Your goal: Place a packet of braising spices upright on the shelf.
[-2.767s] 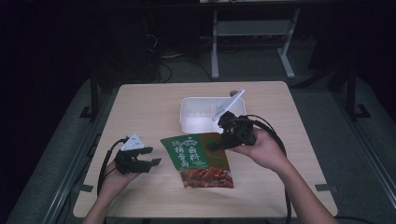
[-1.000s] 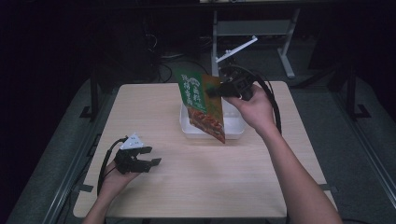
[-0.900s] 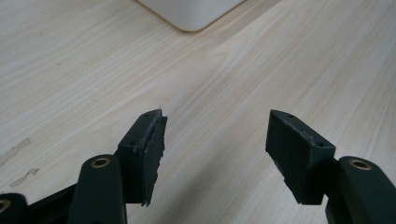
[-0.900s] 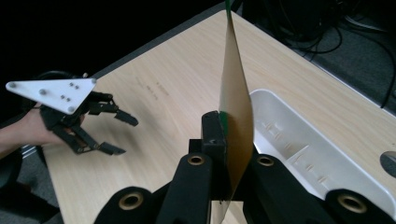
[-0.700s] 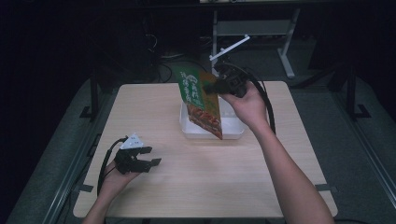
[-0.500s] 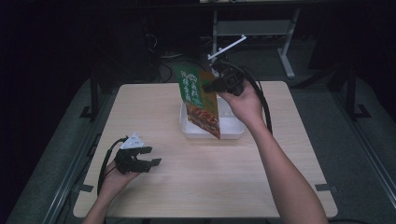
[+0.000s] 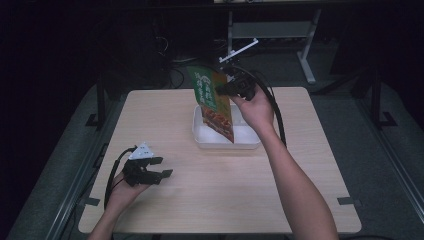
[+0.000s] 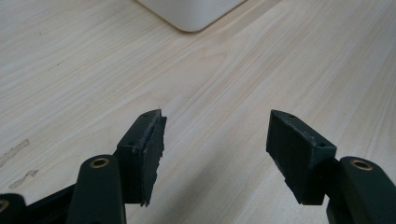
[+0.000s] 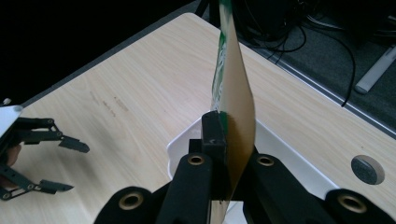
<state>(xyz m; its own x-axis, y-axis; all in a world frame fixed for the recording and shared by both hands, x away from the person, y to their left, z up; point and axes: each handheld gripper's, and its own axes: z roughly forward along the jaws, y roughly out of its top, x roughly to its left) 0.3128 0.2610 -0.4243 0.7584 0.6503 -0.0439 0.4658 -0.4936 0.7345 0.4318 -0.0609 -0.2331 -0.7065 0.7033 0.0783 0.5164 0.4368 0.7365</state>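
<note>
A green and orange food packet (image 7: 212,102) hangs upright over the white tray (image 7: 247,141) at the back middle of the table. My right gripper (image 7: 223,90) is shut on the packet's upper edge, its lower end dipping into the tray. In the right gripper view the packet (image 9: 232,88) stands edge-on between the jaws, above the tray (image 9: 280,149). My left gripper (image 7: 160,167) rests open on the table near the front left corner, with nothing between its fingers (image 8: 148,149).
The wooden table (image 7: 200,195) has bare surface between the tray and the left gripper. A tray corner (image 8: 191,14) lies ahead of the left gripper. A round grommet (image 9: 367,169) sits in the tabletop. Cables and a metal stand (image 7: 270,30) lie beyond the far edge.
The right gripper lifted the packet off the table, carried it to the back and stood it upright over the tray, then shifted slightly left. The left gripper stayed still.
</note>
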